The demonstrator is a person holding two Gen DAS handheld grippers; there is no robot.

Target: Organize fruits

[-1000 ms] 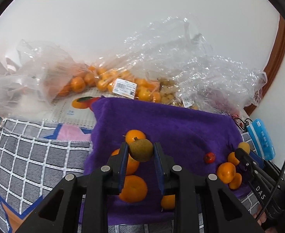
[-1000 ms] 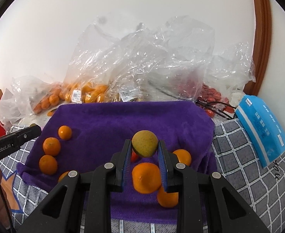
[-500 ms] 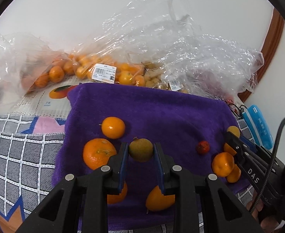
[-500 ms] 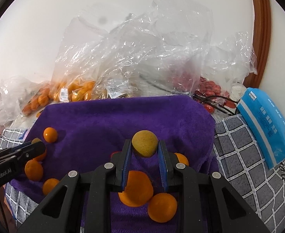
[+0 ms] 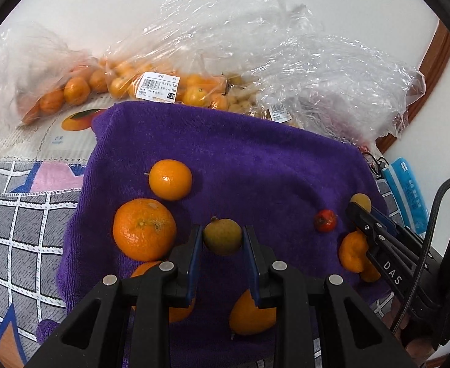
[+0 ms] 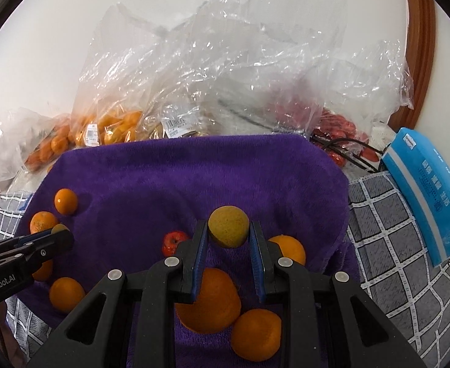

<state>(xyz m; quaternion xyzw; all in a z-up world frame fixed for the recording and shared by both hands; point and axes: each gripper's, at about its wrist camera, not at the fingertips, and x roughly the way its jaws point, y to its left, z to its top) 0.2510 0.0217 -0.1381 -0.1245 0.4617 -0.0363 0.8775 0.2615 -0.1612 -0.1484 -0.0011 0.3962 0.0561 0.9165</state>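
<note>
The left gripper (image 5: 222,239) has its fingers closed on a small brownish-green fruit (image 5: 222,236), pinched at the tips above the purple towel (image 5: 240,159). Just left of those fingers lies a large orange (image 5: 144,229), with a smaller orange (image 5: 170,179) beyond it; another orange (image 5: 249,314) sits under the right finger, partly hidden, and one more peeks out beneath the left finger. Well off to the right of the fingers is a small red fruit (image 5: 325,220). The right gripper (image 6: 228,230) likewise has its fingers clamped on a round yellow fruit (image 6: 228,226), held at the tips over the same towel. Below and between its fingers rests a big orange (image 6: 209,302), an orange (image 6: 255,334) next to it on the right, and another orange (image 6: 287,250) just outside the right finger. The red fruit shows just outside its left finger. Far to the left of these fingers the other gripper pokes in, with more oranges around it. Past the towel's far edge, beyond both pairs of fingers, stand clear plastic bags (image 6: 212,70) holding oranges and red fruit. To the right of the right fingers a blue packet (image 6: 430,196) lies on a grey checked cloth (image 6: 387,245).
</note>
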